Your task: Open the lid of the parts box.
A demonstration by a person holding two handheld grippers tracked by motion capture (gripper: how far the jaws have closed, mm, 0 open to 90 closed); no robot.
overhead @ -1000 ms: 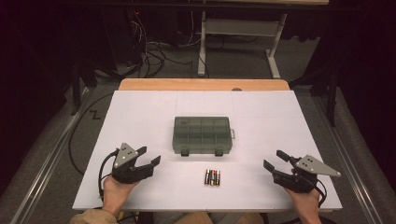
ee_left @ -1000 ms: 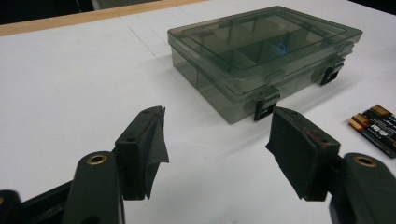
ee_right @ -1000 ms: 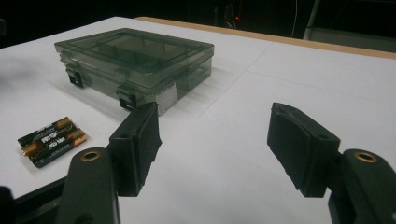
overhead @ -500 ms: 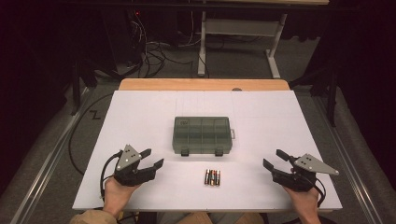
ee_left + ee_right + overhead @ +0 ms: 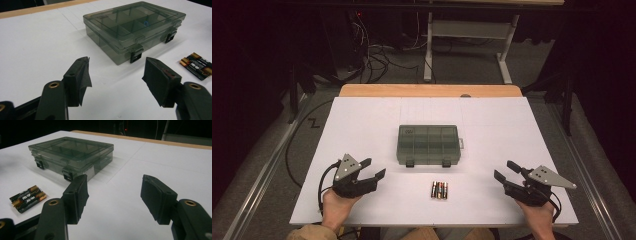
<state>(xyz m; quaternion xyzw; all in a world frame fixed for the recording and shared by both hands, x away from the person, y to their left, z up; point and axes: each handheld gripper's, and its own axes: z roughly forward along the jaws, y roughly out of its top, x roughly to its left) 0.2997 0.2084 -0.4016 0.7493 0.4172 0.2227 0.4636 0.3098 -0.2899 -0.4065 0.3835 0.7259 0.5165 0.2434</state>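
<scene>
A: Grippers both idle. Left gripper (image 5: 373,168) and right gripper (image 5: 506,170) rest low on the table (image 5: 362,120), jaws spread, nothing between them.

B: Box?

A: Box (image 5: 428,144) mid-table, lid down, both latches toward the person, probably so they can be reached head-on. Batteries (image 5: 439,190) lie in a tight row just in front, apart from the box, between the two grippers.

B: Likely first step?

A: Unlatch.

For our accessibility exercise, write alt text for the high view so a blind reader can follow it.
A closed smoky-grey compartment box sits mid-table on a white sheet, with a small row of batteries just in front of it. The left gripper and right gripper, hand-held, rest open at either side, touching nothing.
</scene>
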